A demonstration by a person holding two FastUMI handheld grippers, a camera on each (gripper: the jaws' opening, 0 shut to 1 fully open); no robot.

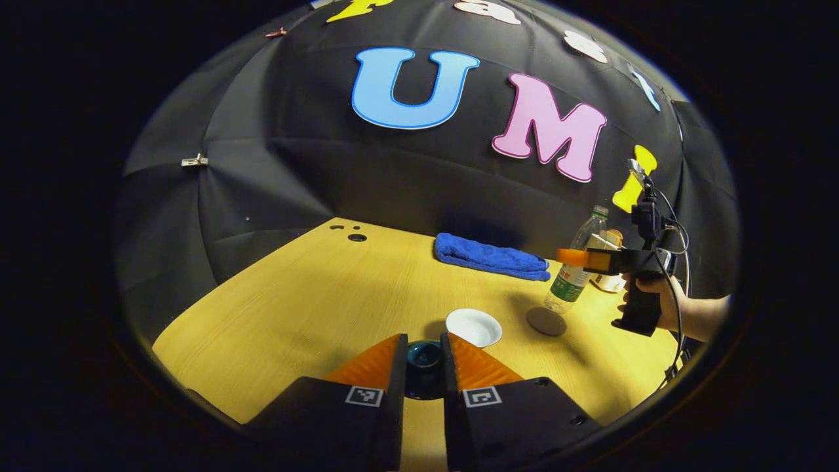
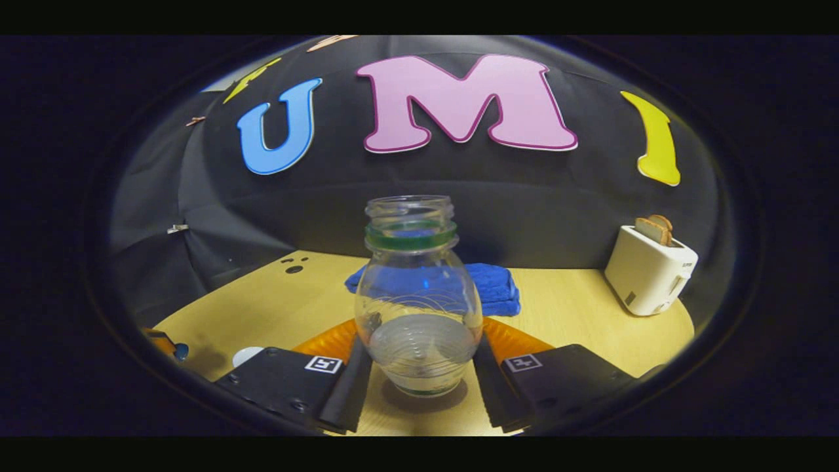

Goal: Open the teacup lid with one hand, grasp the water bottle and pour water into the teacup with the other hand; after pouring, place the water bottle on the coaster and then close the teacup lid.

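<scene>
a recording booth; black cloth wall [image 2: 498,210] behind a wooden table [image 1: 314,295]

Left gripper [image 1: 423,367]: two black blocky housings behind the jaws, each carrying a square black-and-white fiducial tag near the inner edge, small round screw holes on the outer faces. Right gripper [image 2: 419,364]: same black housings and tags. From the left gripper view it shows a black pistol handle, trailing black cables, bare hand [image 1: 659,298], no sleeve.
</scene>
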